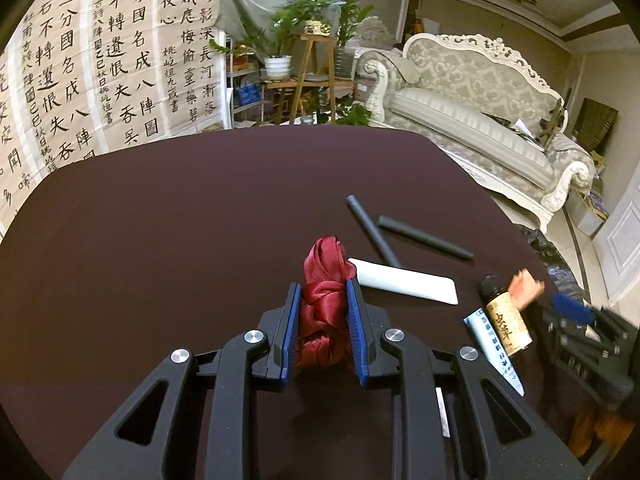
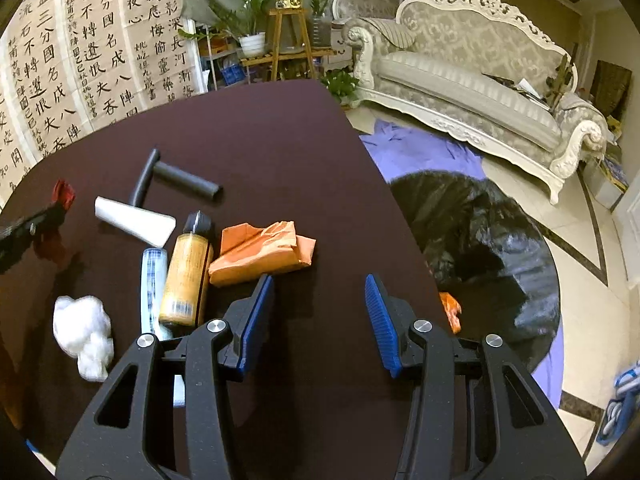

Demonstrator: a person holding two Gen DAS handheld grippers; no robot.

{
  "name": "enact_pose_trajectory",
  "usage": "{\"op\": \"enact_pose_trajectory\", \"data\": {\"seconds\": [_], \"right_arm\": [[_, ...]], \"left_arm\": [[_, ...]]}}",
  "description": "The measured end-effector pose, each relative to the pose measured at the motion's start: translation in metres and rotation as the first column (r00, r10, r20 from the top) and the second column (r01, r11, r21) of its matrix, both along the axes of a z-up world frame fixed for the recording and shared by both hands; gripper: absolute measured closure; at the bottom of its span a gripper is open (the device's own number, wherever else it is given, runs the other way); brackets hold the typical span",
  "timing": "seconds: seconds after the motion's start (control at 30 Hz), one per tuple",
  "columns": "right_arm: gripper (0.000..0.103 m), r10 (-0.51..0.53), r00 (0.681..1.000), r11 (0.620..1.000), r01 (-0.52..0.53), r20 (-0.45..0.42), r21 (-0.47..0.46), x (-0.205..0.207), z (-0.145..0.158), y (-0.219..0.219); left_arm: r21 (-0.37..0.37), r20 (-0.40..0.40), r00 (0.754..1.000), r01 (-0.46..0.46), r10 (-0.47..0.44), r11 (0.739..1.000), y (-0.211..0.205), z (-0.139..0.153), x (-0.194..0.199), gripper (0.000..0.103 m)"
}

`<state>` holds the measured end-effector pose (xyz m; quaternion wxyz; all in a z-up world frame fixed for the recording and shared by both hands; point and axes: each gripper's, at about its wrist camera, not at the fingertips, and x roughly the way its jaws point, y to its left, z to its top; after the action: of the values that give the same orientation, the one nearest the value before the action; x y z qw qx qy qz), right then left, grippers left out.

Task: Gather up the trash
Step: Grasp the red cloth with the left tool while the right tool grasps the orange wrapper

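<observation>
Left hand-held gripper (image 1: 323, 300) clamped on red ribbon (image 1: 324, 280); right hand-held gripper (image 2: 320, 300) apart, empty, beside orange wrapper (image 2: 260, 252). Step: carrying ribbon. Next: cross bench (image 2: 260, 140) to black bag (image 2: 480, 240), drop.

- The bottle (image 2: 187, 276) lay on the worktop (image 2: 280, 152), with the tube (image 2: 153, 280) touching its left side.
- The crumpled wrapper (image 2: 262, 252) lay just right of the bottle.
- The flat card (image 2: 134, 221) lay behind the tube; two rods (image 2: 188, 180) lay crossed behind the card.
- The wad (image 2: 84, 334) lay left of the tube.
- The bag (image 2: 480, 248) stood on the floor, right of the worktop.
- The sofa (image 2: 472, 80) stood behind the bag.
</observation>
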<state>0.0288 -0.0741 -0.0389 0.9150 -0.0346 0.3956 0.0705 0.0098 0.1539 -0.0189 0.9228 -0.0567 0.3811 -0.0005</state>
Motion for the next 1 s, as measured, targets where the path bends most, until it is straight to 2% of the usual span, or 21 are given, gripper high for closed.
{"op": "enact_pose_trajectory", "data": {"seconds": [0.17,0.43,0.63,0.77,1.0], "right_arm": [[0.057,0.007,1.0,1.0,-0.007,-0.006,0.004,0.023,0.002,0.007],[0.057,-0.051,0.999,0.998,0.05,0.017,0.035,0.026,0.016,0.003],[0.057,-0.008,0.999,0.998,0.006,0.04,0.056,0.024,0.024,0.02],[0.057,0.022,1.0,0.998,-0.023,0.013,0.057,0.034,0.018,0.034],[0.057,-0.015,0.998,0.998,0.019,-0.06,0.068,0.043,0.004,0.025]], "left_arm": [[-0.002,-0.015,1.0,-0.01,0.01,1.0,0.004,-0.005,0.001,0.079],[0.007,-0.011,0.999,-0.032,0.032,0.999,0.014,-0.007,0.002,0.079],[0.019,-0.004,0.999,-0.054,0.054,0.998,0.021,-0.008,0.002,0.079],[0.02,-0.005,0.998,-0.065,0.066,0.998,0.023,-0.009,0.001,0.079],[0.022,-0.006,0.998,-0.065,0.066,0.998,0.022,-0.009,0.0,0.079]]}}
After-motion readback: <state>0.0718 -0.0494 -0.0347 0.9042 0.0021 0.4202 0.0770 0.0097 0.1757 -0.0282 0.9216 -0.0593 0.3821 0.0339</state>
